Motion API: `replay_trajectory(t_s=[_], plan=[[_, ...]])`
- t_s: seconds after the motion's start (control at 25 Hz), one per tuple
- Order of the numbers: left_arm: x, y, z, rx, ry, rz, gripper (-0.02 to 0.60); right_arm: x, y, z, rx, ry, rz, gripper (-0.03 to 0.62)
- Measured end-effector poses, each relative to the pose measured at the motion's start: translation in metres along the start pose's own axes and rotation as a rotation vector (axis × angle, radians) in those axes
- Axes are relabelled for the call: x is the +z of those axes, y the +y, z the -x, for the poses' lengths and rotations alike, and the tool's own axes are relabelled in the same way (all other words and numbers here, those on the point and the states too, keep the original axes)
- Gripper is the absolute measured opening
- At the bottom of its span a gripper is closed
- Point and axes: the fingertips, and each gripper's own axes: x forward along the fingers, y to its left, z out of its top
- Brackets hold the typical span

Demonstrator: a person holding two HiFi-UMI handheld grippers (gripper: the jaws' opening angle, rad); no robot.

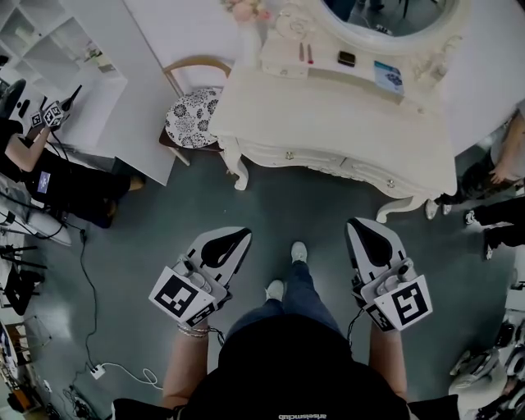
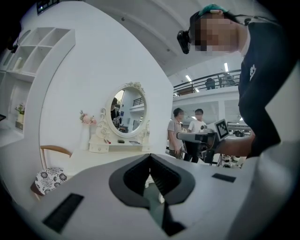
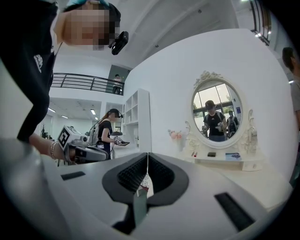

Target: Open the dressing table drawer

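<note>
The white dressing table (image 1: pixel 328 107) stands ahead of me, its oval mirror (image 1: pixel 385 16) at the back. Its curved drawer front (image 1: pixel 336 164) carries two small knobs, one on the left (image 1: pixel 289 154) and one on the right (image 1: pixel 390 184), and looks closed. My left gripper (image 1: pixel 244 234) and right gripper (image 1: pixel 354 223) hover side by side over the grey floor, short of the table and touching nothing. Both are shut and empty. The left gripper view shows the left gripper (image 2: pixel 150 154) aimed at the table (image 2: pixel 93 157). In the right gripper view, the right gripper (image 3: pixel 147 153) points left of the mirror (image 3: pixel 216 112).
A wooden chair with a patterned cushion (image 1: pixel 190 115) sits at the table's left end. A white shelf unit (image 1: pixel 57 49) stands far left. One person (image 1: pixel 57 176) is at the left, another (image 1: pixel 500 180) at the right. Cables (image 1: pixel 86 279) run across the floor. My feet (image 1: pixel 297 253) are between the grippers.
</note>
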Motion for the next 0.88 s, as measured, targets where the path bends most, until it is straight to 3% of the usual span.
replay_trajectory(t_s=[0.88], plan=[[0.036,0.067,-0.086,0.1,-0.007,0.021,0.015,0.023,-0.074,-0.086,0.17,0.0,0.009,0.019]])
